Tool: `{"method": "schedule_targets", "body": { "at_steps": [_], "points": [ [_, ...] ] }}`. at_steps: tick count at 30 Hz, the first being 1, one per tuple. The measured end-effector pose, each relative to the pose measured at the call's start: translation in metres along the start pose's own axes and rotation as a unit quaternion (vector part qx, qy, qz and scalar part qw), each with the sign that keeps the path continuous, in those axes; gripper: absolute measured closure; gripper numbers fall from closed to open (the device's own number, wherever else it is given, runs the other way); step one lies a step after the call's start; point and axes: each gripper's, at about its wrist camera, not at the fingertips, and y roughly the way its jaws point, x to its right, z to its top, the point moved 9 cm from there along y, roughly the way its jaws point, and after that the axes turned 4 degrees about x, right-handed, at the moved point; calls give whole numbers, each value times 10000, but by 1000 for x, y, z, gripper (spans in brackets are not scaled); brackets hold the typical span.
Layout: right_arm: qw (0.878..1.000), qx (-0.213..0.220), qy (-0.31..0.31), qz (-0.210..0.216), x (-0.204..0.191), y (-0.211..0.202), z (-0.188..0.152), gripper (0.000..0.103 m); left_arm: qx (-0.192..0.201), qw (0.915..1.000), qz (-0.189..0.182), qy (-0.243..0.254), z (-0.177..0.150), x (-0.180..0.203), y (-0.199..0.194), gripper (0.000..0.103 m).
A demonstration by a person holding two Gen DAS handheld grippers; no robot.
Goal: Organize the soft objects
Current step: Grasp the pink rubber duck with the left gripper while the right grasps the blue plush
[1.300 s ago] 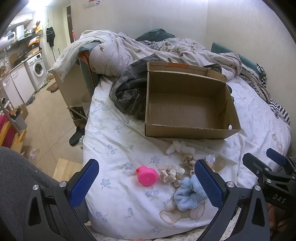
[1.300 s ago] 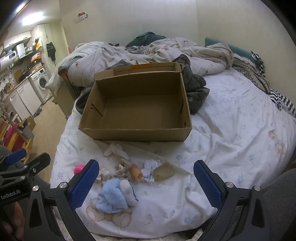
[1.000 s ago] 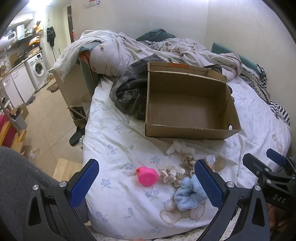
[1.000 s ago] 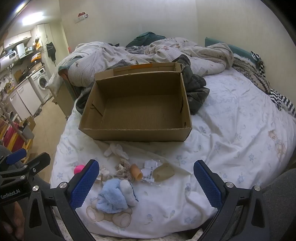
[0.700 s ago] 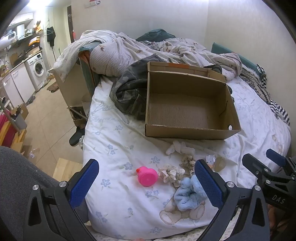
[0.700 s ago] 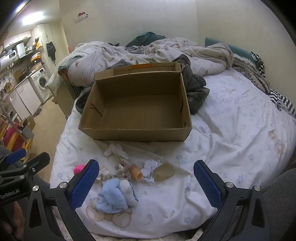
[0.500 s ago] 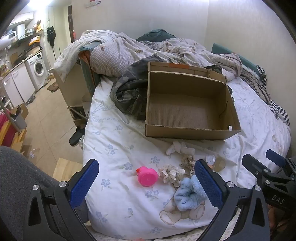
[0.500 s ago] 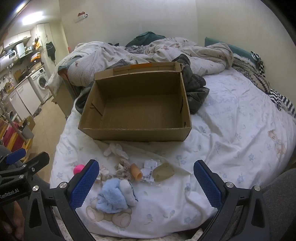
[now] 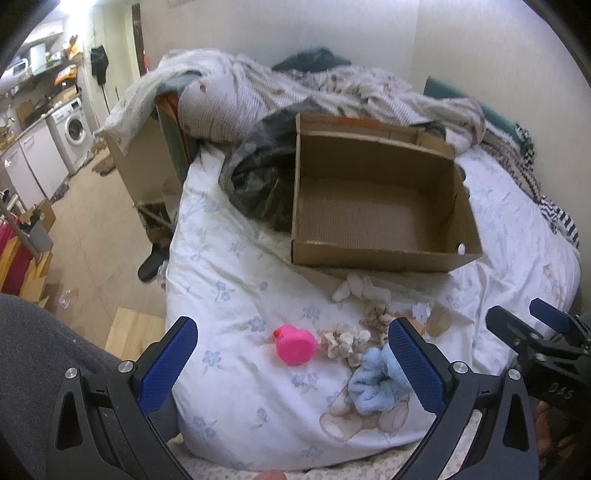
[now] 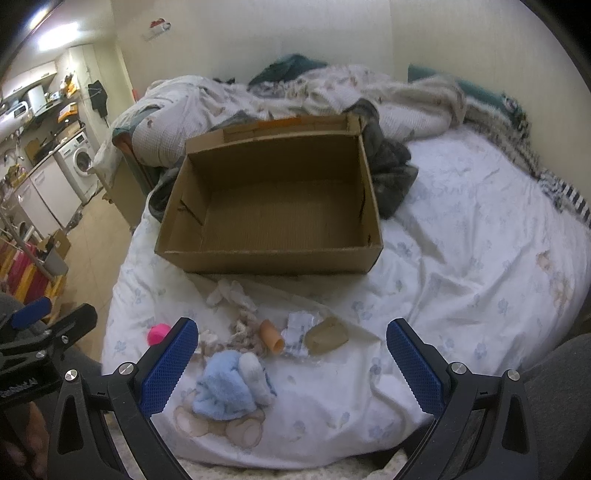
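Hovering wide apart and gripping nothing: left gripper (image 9: 293, 363) over the pink toy (image 9: 295, 346), right gripper (image 10: 291, 363) near the blue fluffy cloth (image 10: 229, 387). Lying loose beyond, on the bedsheet (image 10: 461, 266): beige scrunchies (image 9: 345, 339), white sock (image 10: 229, 293). Waiting empty behind: cardboard box (image 10: 271, 254). Seemingly just starting, everything remaining to be gathered

Pale walls (image 9: 332, 33) fill the top; a tiled floor (image 9: 99, 206) and what looks like a washing machine (image 9: 75, 129) sit upper left.

The bed (image 10: 461, 236) carries a cardboard box (image 10: 269, 258), rumpled blankets (image 10: 406, 99) and small soft items (image 10: 229, 391).
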Motion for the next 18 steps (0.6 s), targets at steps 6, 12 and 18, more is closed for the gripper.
{"method": "schedule_targets", "body": {
  "at_steps": [6,12,18],
  "points": [
    [9974,-640,200,264,0,17,-6,0,-517,9984,143,-171,6,-14,23,0],
    [9803,-1631,882,684,2,50,-34,0,-1628,9844,30,-664,-14,-27,76,3],
    [9695,-1996,1009,1007,-12,62,-51,0,-2325,9667,-111,-1065,-42,-20,116,15]
  ]
}}
